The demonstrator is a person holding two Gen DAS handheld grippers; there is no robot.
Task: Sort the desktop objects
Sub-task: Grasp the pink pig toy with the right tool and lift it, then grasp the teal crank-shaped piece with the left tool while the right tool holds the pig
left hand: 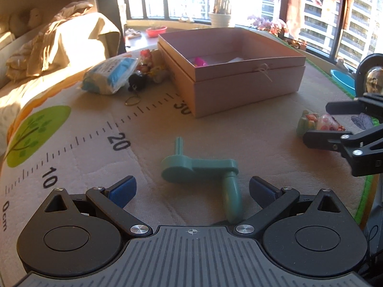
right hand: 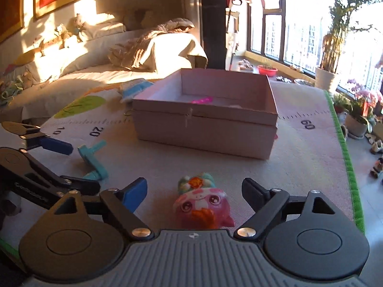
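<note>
A teal plastic crank handle (left hand: pixel 201 167) lies on the mat between my left gripper's (left hand: pixel 192 190) open fingers; it also shows in the right wrist view (right hand: pixel 92 159). A pink squishy toy (right hand: pixel 201 203) lies between my right gripper's (right hand: pixel 194 192) open fingers, and shows in the left wrist view (left hand: pixel 318 123) with the right gripper (left hand: pixel 318 122) around it. Neither gripper touches its object. A pink open box (left hand: pixel 229 69) (right hand: pixel 205 117) stands behind, holding a magenta item (left hand: pixel 200 61) (right hand: pixel 202 100).
A blue-white packet (left hand: pixel 110 75), small toys (left hand: pixel 148 68) and a rubber band (left hand: pixel 132 100) lie left of the box. The mat (left hand: pixel 79 138) has a ruler print and a green edge (right hand: pixel 347 157) on the right. A bed with blankets (right hand: pixel 143 50) lies beyond.
</note>
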